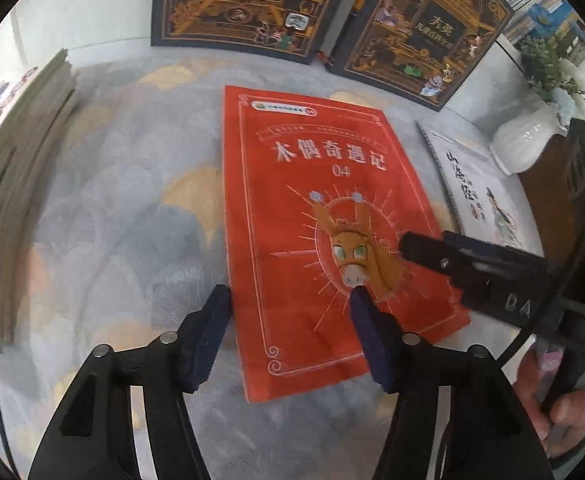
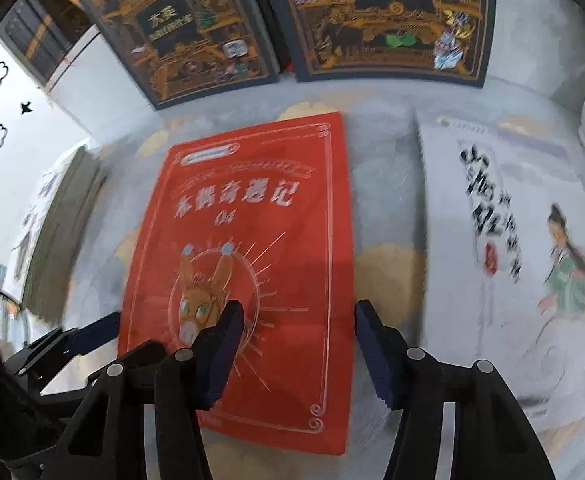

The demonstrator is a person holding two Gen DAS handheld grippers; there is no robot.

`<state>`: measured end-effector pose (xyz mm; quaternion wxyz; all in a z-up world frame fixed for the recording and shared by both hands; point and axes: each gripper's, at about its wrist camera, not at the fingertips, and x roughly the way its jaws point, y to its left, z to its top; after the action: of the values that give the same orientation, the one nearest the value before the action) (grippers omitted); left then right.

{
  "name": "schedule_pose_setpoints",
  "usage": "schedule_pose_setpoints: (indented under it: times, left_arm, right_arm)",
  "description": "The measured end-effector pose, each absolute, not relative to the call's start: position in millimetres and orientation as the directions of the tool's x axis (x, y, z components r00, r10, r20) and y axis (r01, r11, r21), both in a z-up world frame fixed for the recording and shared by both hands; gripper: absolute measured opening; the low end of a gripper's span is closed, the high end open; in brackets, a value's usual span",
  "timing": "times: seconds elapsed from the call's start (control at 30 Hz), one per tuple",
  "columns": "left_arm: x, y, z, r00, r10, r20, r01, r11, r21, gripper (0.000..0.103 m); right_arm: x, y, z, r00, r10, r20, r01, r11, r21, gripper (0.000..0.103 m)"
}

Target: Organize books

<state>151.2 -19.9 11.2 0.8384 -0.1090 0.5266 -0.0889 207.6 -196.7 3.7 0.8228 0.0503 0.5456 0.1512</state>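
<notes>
A thin red book [image 1: 324, 216] with a donkey on its cover lies flat on the patterned cloth; it also shows in the right wrist view [image 2: 260, 264]. My left gripper [image 1: 292, 300] is open, its jaws astride the book's near left part, just above it. My right gripper [image 2: 298, 316] is open over the book's near right edge; it shows in the left wrist view [image 1: 420, 246] coming in from the right. A white spiral-bound book [image 2: 512, 256] with a painted figure lies to the right [image 1: 476, 196].
Two large dark ornate books [image 1: 252, 4] [image 1: 424, 28] stand against the back wall. A stack of books [image 1: 16, 184] lies at the left. A white vase with flowers [image 1: 528, 140] stands at the right beside a dark wooden piece [image 1: 552, 204].
</notes>
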Motion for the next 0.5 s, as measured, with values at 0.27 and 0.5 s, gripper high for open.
schedule_pose_setpoints:
  times: [0.27, 0.5]
  left_arm:
    - [69, -9, 7, 0.380, -0.375, -0.845, 0.054, 0.922, -0.385, 0.057]
    - [-19, -21, 0, 0.312, -0.421, -0.852, 0.067, 0.904, -0.423, 0.057]
  right_arm:
    - [105, -206, -6, 0.311, 0.322, -0.894, -0.265, 0.933, 0.243, 0.061]
    - [11, -224, -13, 0.284, 0.303, -0.910, -0.287, 0.932, 0.221, 0.064]
